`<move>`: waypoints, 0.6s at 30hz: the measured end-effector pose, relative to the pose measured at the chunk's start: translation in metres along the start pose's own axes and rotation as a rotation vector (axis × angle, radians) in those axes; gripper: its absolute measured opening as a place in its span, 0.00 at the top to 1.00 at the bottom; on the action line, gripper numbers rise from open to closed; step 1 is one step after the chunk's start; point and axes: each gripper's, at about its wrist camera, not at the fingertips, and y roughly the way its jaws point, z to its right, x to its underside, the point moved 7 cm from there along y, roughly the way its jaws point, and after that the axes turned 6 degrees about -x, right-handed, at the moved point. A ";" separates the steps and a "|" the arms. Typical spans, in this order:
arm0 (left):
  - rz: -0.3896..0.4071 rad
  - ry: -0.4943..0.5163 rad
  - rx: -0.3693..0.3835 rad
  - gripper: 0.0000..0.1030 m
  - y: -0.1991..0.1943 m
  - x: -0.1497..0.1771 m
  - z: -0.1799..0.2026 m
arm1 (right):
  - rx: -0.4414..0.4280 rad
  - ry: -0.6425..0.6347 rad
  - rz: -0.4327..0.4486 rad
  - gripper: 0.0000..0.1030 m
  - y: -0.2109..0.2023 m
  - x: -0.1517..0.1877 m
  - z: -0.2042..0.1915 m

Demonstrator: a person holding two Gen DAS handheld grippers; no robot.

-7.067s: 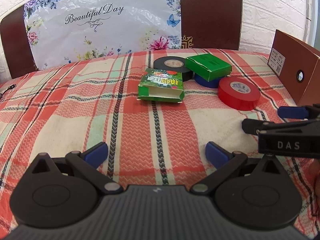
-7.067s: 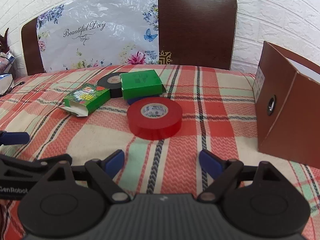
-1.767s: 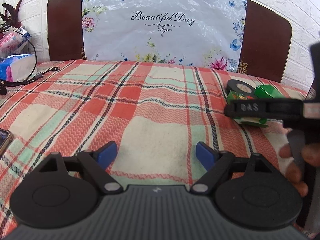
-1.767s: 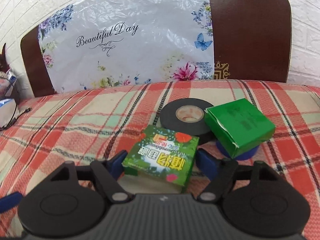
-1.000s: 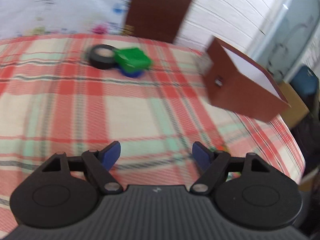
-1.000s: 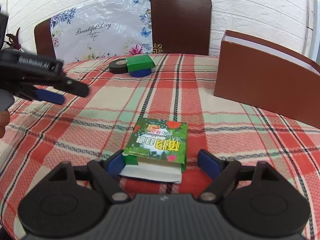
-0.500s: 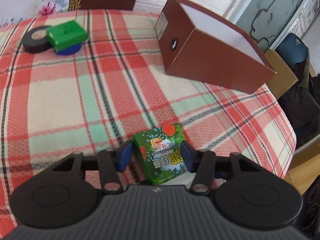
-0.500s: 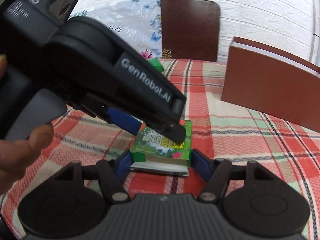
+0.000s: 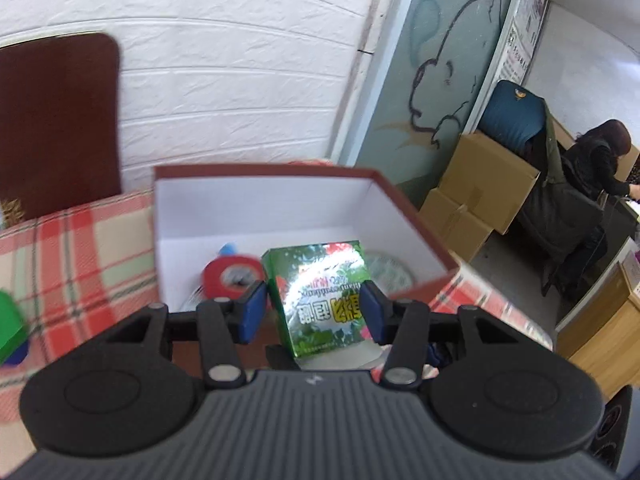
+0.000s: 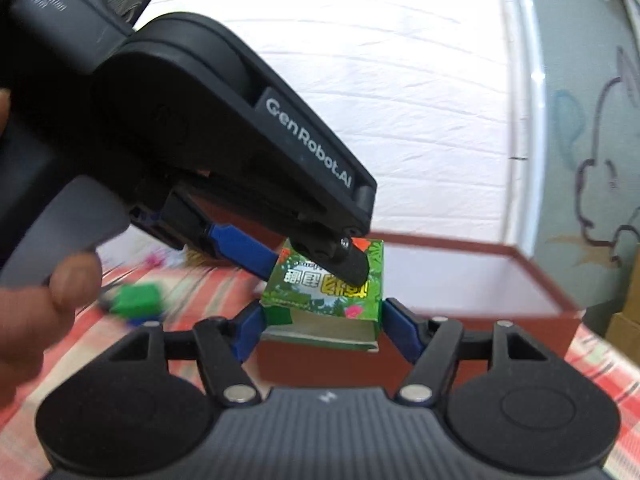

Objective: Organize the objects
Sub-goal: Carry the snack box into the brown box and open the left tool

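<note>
surface: plaid-clothed table point(image 9: 84, 256) | on it: open brown box point(image 9: 416, 220), plain green box point(image 9: 8, 328)

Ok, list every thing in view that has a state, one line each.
green leaf-print carton: held off the table by both grippers, over the box.
left gripper: fingers closed on the carton.
right gripper: fingers closed on the carton.
brown box: open-topped.
red tape roll: inside the box, on edge.
plain green box: on the table, blurred.
</note>
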 end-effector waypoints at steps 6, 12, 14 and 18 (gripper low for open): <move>0.030 0.061 -0.089 0.45 0.041 -0.017 0.010 | 0.104 0.010 -0.033 0.34 0.052 -0.005 0.053; 0.006 0.088 -0.174 0.41 0.040 0.001 -0.009 | 0.130 0.070 -0.028 0.27 0.055 0.006 0.072; 0.027 0.096 -0.184 0.38 0.031 0.003 -0.007 | 0.132 0.074 -0.012 0.27 0.047 0.008 0.069; 0.061 0.151 -0.215 0.39 0.007 0.010 0.001 | 0.142 0.085 0.031 0.26 0.016 0.015 0.064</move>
